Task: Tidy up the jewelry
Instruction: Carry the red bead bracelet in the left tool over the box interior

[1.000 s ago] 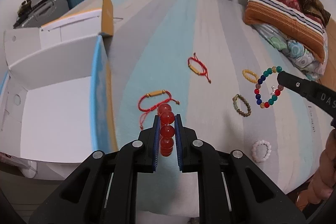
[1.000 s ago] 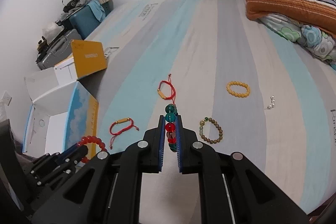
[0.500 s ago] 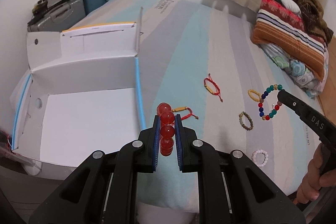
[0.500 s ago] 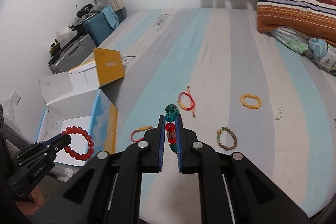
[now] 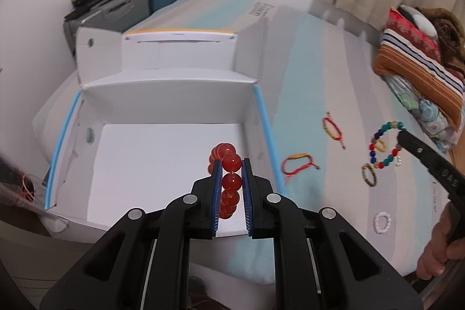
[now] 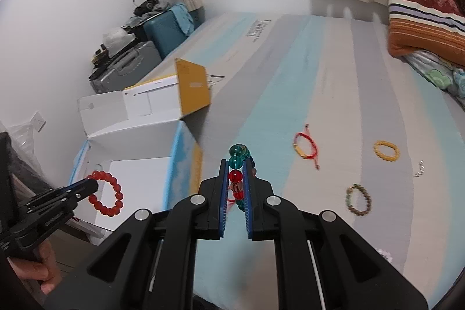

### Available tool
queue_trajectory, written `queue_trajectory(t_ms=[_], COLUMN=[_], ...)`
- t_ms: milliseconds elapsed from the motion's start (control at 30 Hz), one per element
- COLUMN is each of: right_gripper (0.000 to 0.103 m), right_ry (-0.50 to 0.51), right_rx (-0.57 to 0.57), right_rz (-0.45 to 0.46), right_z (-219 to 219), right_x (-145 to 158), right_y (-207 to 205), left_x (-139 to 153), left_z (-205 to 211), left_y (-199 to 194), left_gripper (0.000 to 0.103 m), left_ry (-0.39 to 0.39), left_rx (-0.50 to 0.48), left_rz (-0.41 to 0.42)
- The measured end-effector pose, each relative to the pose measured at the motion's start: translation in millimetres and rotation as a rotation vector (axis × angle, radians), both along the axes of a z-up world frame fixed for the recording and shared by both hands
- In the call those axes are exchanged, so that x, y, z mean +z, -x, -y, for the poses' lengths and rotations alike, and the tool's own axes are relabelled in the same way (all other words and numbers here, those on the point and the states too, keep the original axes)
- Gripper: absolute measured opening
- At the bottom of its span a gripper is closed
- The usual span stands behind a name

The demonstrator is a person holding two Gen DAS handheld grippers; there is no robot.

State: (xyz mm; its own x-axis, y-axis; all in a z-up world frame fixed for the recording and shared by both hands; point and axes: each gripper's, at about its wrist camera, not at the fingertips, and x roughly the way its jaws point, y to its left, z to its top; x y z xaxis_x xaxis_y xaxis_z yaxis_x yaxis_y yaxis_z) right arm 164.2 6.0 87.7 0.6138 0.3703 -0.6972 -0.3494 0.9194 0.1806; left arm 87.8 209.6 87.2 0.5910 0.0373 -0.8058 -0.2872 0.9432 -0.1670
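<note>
Red beads sat pinched between the blue pads of your left gripper [image 5: 231,179], its jaws narrow and clamped on the red bead bracelet [image 5: 228,164], which hung over the white floor of the open cardboard box [image 5: 162,164] at the bed's edge. In the right wrist view that same bracelet dangled as a full ring at about 9 o'clock, above the box interior. Your right gripper [image 6: 236,182] was likewise squeezed tight on the multicoloured bead bracelet [image 6: 237,164], teal and red beads stacked between its pads, held above the striped mattress [image 6: 290,77] just right of the box wall. On the mattress lay a red cord bracelet [image 6: 305,148] at 1 o'clock from that gripper, a yellow bead bracelet [image 6: 386,150] further right, a brown-green bead bracelet [image 6: 359,199] at 3 o'clock, and a small silvery piece [image 6: 420,169] near the right edge. From the left wrist view, a second red cord bracelet [image 5: 296,164] lay just beside the box, and a white bead bracelet [image 5: 382,222] lay at 4 o'clock.
</note>
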Motion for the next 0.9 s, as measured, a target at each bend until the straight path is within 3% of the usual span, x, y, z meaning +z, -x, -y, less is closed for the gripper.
queue_trajectory(t_ms=[367, 700, 900], right_gripper=[0.009, 0.009, 0.009], right_ry=[-0.041, -0.004, 0.08], right_rx=[0.167, 0.226, 0.223], right_rz=[0.016, -0.047, -0.104], right_z=[-84, -142, -170], right_x=[-4, -38, -71], right_y=[24, 22, 14], left_x=[-25, -48, -71], left_z=[-61, -116, -147], left_y=[23, 33, 36], left_gripper=[0.012, 0.012, 0.012], left_ry=[0.004, 0.003, 0.019], left_rx=[0.08, 0.142, 0.16], left_rz=[-0.022, -0.05, -0.089])
